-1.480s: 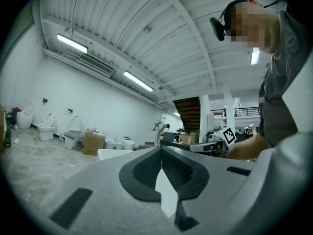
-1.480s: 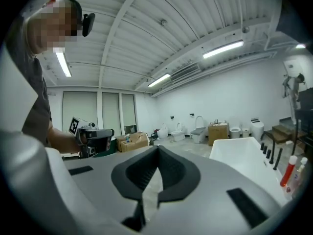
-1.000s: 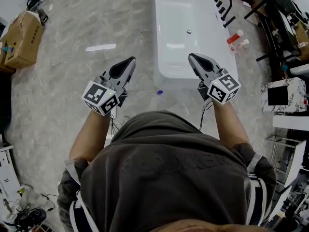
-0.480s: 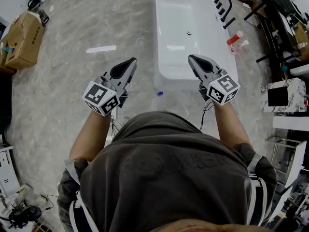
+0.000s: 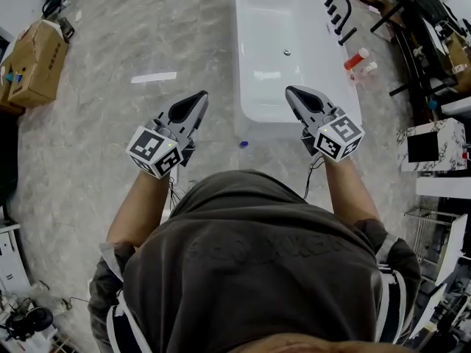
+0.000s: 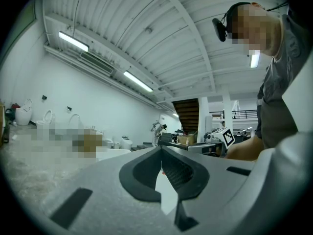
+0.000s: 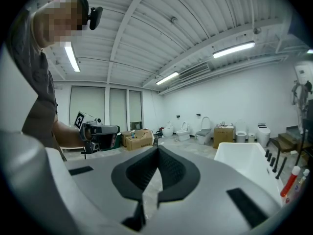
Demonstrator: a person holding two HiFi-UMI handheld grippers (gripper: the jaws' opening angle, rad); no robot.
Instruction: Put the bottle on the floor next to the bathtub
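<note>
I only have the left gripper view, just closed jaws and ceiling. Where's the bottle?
Observer: The head view shows a red-capped bottle by the right side of the bathtub, ahead of the right gripper. I can't tell whether it stands on the rim or on the floor.
Operator: Is the right gripper holding anything?
Observer: No. The right gripper view shows its jaws together with nothing between them.
Operator: Anything on the ground near me?
Observer: A small blue object lies on the floor at the bathtub's near end.
</note>
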